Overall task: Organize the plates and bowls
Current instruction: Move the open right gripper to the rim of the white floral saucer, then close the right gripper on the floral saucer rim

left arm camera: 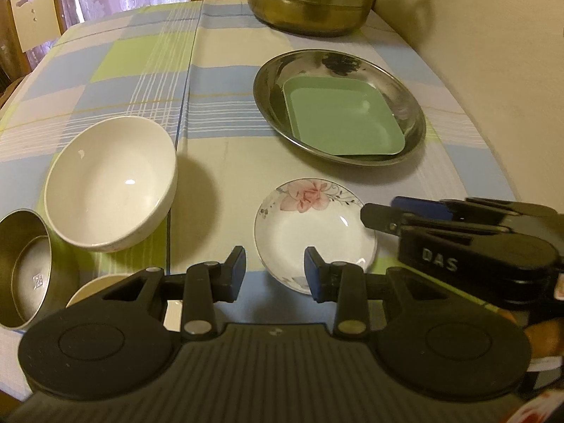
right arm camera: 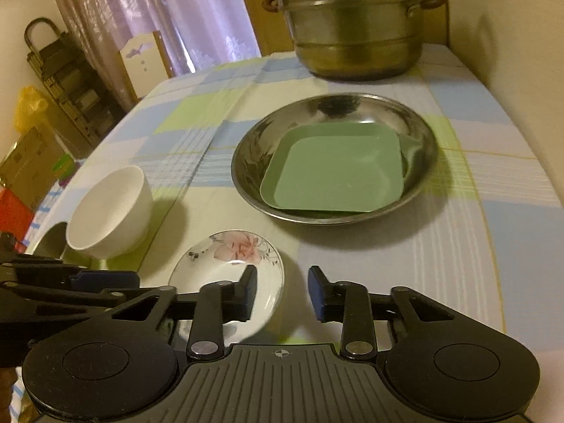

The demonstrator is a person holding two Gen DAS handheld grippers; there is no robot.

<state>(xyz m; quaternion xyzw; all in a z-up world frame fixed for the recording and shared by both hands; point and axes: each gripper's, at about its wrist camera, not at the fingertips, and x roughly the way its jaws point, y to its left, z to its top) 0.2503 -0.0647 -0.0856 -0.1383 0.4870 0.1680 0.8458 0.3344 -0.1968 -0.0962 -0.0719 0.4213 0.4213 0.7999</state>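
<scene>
Stacked so far: green square plastic plate (right arm camera: 335, 172) lies inside the round stainless-steel plate (right arm camera: 419, 130), far right of the checked-cloth table (left arm camera: 218, 162).
Left to sort: small white floral porcelain saucer (left arm camera: 313, 225), near edge; white ceramic bowl (left arm camera: 109, 183) to its left; small steel bowl (left arm camera: 24, 268) beside that.
Left claw (left arm camera: 275, 271): spread apart, empty, just before the saucer.
Right claw (right arm camera: 282, 292): spread apart, empty, over the saucer's right rim.
Progress: judged early; one nesting done, three pieces loose.
Background: large steel steamer pot (right arm camera: 356, 35).
</scene>
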